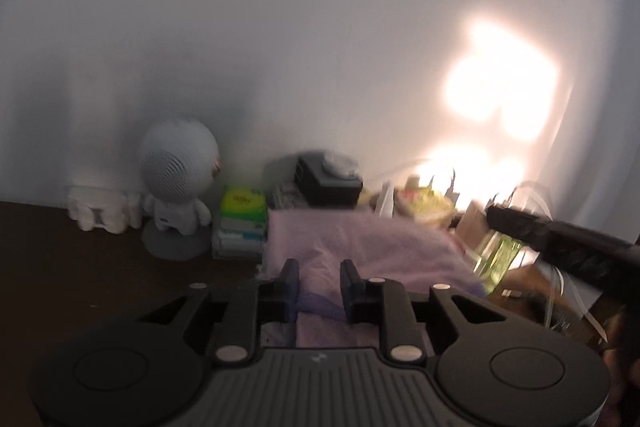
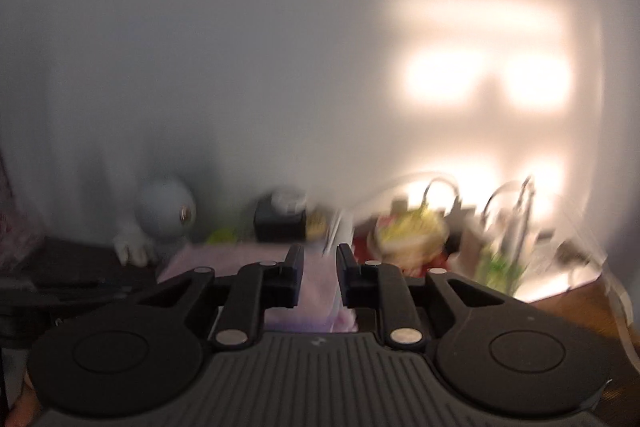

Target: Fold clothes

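Cloth (image 1: 360, 247), pale pink, lying toward the worktop's (image 1: 80, 267) back edge, spreading ahead of both claws. Left gripper (image 1: 319, 281) hovering over its near part, fingers parted, a purplish hem (image 1: 320, 307) crossing the gap; whether pinched, cannot tell. Right gripper (image 2: 319, 267) likewise standing partly open above the cloth's right side, gripping nothing clearly. Folding well probably meaning pinching matching corners, lifting evenly. Round-headed figurine (image 1: 178, 183) crowding the back left, clutter (image 2: 412, 235) crowding the back right; open room lying only nearer.
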`<state>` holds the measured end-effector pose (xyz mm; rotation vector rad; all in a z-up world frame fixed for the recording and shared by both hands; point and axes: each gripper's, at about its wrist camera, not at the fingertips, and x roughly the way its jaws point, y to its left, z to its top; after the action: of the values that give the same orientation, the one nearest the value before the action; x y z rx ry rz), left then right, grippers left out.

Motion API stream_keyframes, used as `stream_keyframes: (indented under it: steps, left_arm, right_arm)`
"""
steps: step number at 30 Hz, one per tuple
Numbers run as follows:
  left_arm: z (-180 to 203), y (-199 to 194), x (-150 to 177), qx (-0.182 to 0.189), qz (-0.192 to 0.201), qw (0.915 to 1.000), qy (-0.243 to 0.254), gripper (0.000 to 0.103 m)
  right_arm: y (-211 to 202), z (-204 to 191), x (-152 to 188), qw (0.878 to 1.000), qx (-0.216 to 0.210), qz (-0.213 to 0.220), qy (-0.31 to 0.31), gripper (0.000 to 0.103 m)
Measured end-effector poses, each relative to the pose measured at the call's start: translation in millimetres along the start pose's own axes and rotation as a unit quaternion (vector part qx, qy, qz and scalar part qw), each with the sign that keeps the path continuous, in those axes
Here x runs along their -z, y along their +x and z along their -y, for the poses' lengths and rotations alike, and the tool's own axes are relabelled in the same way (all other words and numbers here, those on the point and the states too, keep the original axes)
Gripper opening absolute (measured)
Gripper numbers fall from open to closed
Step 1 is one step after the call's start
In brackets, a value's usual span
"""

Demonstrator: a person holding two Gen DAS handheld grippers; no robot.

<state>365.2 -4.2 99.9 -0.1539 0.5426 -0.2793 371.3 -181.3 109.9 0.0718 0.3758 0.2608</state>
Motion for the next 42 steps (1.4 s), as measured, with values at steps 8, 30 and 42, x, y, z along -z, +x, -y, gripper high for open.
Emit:
stream_keyframes:
  steps: [8,30,42]
  left_arm:
    - [30,-108,7,-0.033,0.039,0.9984,0.025,0.079]
    - [62,-265,257,-0.133,-0.069,0.9887,-0.001,0.088]
    - [64,-261,273,-0.134,-0.074,0.9871,0.046,0.098]
  right_arm:
    - [-100,-35,-7,1.000,-0.007,0.010,-0.028,0.081]
    - [-303,-38,200,0.990,-0.050,-0.131,-0.013,0.103]
    - [-299,-60,228,0.987,-0.020,-0.156,-0.043,0.103]
